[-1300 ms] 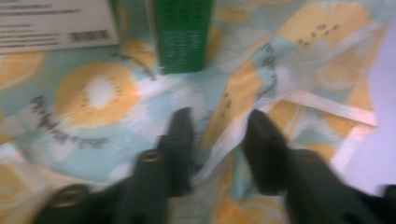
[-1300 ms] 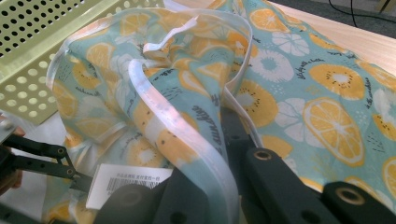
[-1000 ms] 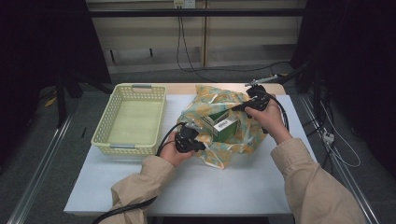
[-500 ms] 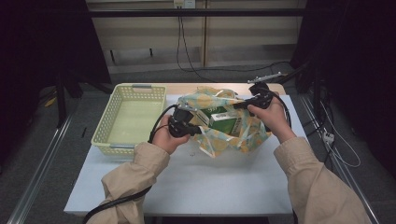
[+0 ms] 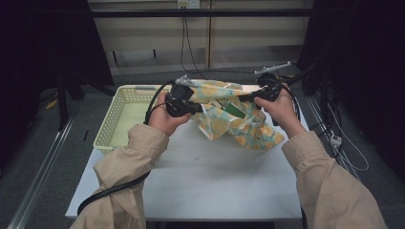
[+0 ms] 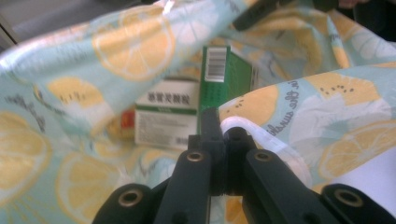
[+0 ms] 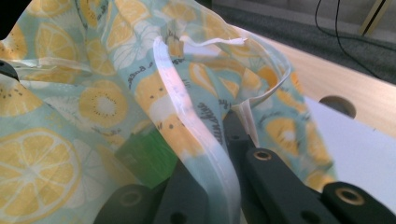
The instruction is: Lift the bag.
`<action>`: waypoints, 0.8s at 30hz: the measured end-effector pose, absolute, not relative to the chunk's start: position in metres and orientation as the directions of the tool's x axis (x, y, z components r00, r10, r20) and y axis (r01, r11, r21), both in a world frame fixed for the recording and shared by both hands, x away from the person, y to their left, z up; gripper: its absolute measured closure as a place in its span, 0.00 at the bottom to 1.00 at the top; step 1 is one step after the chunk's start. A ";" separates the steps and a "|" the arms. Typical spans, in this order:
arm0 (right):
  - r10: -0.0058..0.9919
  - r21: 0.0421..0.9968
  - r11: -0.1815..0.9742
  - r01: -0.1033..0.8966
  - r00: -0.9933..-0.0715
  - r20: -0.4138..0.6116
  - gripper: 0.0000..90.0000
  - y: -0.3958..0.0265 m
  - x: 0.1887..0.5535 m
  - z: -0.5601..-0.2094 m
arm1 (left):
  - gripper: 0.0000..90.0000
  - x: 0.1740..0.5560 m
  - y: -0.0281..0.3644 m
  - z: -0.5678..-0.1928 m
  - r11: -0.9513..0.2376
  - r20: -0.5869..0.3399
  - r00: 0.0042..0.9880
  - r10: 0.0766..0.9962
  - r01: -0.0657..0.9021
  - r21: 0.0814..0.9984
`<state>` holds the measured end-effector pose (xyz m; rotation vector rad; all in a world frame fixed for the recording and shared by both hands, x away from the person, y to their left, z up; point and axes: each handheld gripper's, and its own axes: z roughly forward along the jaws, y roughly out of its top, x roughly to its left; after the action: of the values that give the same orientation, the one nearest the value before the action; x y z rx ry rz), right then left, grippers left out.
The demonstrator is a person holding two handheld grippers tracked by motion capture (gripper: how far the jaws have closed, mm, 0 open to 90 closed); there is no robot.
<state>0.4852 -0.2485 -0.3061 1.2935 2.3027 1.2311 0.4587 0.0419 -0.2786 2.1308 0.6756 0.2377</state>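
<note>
The right claw is clamped on the white-edged rim of a lemon-print plastic bag. A green box shows inside the bag, left of the claw; the white desk lies right of the bag.

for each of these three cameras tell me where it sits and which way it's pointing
High view: above the person's side, facing forward and down at the white table; both sleeves and hands show.
Left gripper view: on the left hand-held gripper, looking into the lemon-print plastic bag; black jaws show.
Right gripper view: on the right hand-held gripper, facing the bag's rim; jaws show.
Shared: the green box appears in both gripper views.
</note>
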 end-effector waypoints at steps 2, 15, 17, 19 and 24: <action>0.789 0.766 0.260 0.588 -0.586 0.182 1.00 -0.248 0.487 -0.296 | 1.00 0.464 0.040 -0.267 -0.468 -0.071 0.834 0.547 0.374 0.801; 0.769 0.805 0.253 0.536 -0.617 0.169 1.00 -0.243 0.485 -0.253 | 1.00 0.476 0.037 -0.225 -0.459 -0.022 0.825 0.565 0.336 0.822; 0.772 0.812 0.248 0.528 -0.615 0.164 1.00 -0.242 0.484 -0.251 | 1.00 0.476 0.040 -0.217 -0.438 -0.018 0.817 0.576 0.326 0.838; 0.765 0.817 0.252 0.519 -0.624 0.161 1.00 -0.241 0.483 -0.247 | 1.00 0.477 0.042 -0.212 -0.419 -0.027 0.812 0.583 0.328 0.847; 0.749 0.805 0.261 0.532 -0.638 0.179 1.00 -0.239 0.479 -0.254 | 1.00 0.477 0.041 -0.226 -0.435 -0.062 0.821 0.567 0.363 0.824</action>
<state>0.4794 -0.2390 -0.2544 1.1923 2.2931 1.3157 0.4775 0.0413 -0.2260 2.0727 0.6835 0.2778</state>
